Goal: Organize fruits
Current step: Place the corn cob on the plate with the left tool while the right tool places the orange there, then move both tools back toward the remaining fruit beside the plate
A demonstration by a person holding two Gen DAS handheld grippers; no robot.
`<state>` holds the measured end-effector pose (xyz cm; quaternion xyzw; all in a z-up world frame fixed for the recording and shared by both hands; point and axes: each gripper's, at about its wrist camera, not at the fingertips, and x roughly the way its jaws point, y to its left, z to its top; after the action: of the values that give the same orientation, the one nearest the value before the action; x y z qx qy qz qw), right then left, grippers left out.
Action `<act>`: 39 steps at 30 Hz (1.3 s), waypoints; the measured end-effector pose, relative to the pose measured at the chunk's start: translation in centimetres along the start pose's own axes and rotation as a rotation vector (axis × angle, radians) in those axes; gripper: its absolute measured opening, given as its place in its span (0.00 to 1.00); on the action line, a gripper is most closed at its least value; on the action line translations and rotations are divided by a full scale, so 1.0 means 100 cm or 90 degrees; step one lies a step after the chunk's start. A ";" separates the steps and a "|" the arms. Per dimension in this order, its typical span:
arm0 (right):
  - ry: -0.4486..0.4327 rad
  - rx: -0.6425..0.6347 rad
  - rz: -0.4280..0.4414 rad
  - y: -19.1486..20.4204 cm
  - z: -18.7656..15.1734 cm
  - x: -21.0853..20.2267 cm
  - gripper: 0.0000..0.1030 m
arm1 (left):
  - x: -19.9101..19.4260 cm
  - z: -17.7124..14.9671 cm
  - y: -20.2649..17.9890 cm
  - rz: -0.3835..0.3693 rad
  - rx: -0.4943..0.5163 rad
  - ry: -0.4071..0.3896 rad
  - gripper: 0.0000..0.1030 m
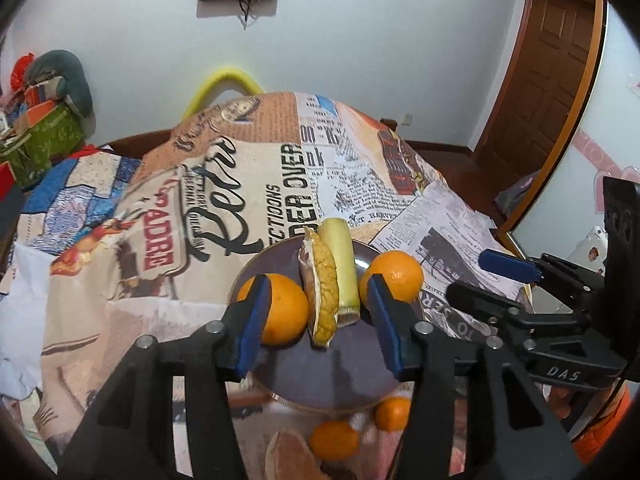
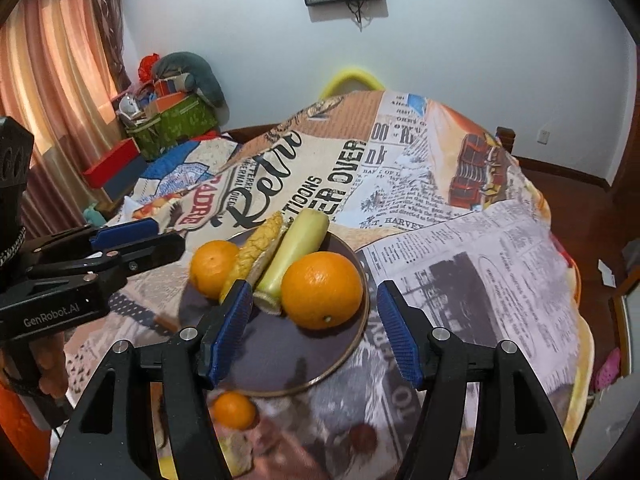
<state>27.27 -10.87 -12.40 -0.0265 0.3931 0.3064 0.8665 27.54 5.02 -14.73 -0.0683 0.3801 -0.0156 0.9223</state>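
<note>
A dark purple plate [image 1: 320, 376] [image 2: 272, 364] lies on the newspaper-print cloth. It carries two oranges [image 1: 286, 308] [image 1: 394, 276], a bumpy yellow wedge [image 1: 322, 288] and a pale green stalk [image 1: 340, 264]. In the right wrist view the big orange [image 2: 322, 290] is nearest, with the other orange [image 2: 212, 266], the wedge [image 2: 260, 242] and the stalk [image 2: 294, 248] behind it. My left gripper [image 1: 318, 320] [image 2: 160, 240] hovers open over the plate's near side with nothing held. Over the plate's right rim my right gripper [image 2: 316, 332] [image 1: 480, 280] is open and empty too.
Two small oranges [image 1: 334, 440] [image 1: 394, 412] lie on the cloth just off the plate's near rim; one small orange [image 2: 234, 410] and a small dark red fruit [image 2: 362, 438] show in the right wrist view. A yellow chair back [image 1: 224, 84] stands beyond the table, and a green box [image 2: 176, 124] at far left.
</note>
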 end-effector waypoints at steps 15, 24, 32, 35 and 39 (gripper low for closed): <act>-0.034 0.002 -0.022 0.024 -0.036 -0.061 0.64 | -0.083 -0.048 -0.012 0.008 0.034 -0.030 0.63; -0.022 0.015 -0.035 0.043 -0.060 -0.067 0.86 | -0.095 -0.085 0.000 0.006 0.019 0.001 0.66; 0.061 0.027 -0.004 0.066 -0.089 -0.035 0.86 | -0.089 -0.118 0.019 0.017 0.003 0.045 0.66; 0.097 0.031 0.008 0.075 -0.099 -0.019 0.86 | -0.085 -0.129 0.026 0.024 -0.002 0.060 0.66; 0.134 0.029 0.016 0.085 -0.110 -0.002 0.86 | -0.080 -0.139 0.034 0.026 -0.011 0.077 0.66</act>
<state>15.15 -7.23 -18.20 -0.0335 0.4890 0.3037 0.8170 12.02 7.40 -19.37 -0.0673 0.4369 0.0020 0.8970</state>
